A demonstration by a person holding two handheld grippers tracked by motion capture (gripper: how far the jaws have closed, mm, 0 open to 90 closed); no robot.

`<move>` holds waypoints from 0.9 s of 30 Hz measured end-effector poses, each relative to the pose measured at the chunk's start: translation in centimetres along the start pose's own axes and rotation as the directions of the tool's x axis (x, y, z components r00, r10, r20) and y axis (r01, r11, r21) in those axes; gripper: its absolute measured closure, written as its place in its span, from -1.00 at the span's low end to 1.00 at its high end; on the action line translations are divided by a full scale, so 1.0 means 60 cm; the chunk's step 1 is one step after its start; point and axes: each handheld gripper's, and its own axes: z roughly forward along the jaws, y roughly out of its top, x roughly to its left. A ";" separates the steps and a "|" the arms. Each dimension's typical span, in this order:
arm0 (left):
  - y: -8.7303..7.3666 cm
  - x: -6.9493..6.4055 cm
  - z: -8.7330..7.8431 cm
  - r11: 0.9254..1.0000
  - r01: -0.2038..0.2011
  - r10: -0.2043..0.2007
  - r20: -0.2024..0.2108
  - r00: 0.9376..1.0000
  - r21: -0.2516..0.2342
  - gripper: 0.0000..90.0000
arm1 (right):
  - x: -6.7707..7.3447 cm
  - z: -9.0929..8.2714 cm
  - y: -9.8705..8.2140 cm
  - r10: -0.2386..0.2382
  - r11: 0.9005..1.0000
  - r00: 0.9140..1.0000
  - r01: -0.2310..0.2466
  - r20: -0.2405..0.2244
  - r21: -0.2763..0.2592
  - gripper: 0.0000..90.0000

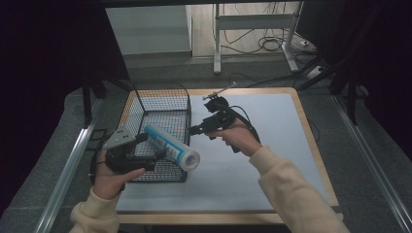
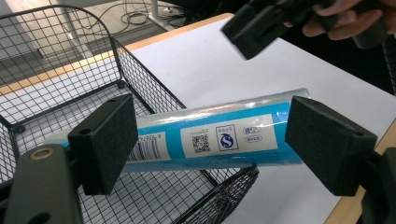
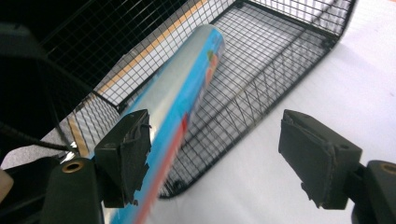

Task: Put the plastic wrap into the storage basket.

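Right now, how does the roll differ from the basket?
The roll is a blue and white wrapped tube; the basket is open black wire mesh. The roll lies slanted, one end over the rim; the basket sits flat on the table. Both are at its left side.

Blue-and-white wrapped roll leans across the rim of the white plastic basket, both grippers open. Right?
Not quite: the basket is black wire mesh, not white plastic, as the high view shows. The blue-and-white wrapped roll does lean across its rim, and the left gripper and right gripper are both open.
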 end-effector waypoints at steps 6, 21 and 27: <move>0.000 -0.002 0.003 1.000 -0.001 0.001 -0.001 1.000 0.006 -0.62 | -0.018 -0.029 -0.043 0.023 0.999 1.000 -0.023 -0.003 -0.030 -0.45; -0.002 -0.002 0.009 1.000 -0.001 0.001 -0.005 1.000 0.017 -0.62 | -0.093 -0.107 -0.188 0.075 0.987 0.993 -0.061 0.090 -0.150 -0.44; -0.001 -0.006 0.010 1.000 -0.005 0.005 0.000 1.000 0.019 -0.62 | -0.126 -0.135 -0.251 0.119 0.979 0.985 -0.094 0.127 -0.183 -0.44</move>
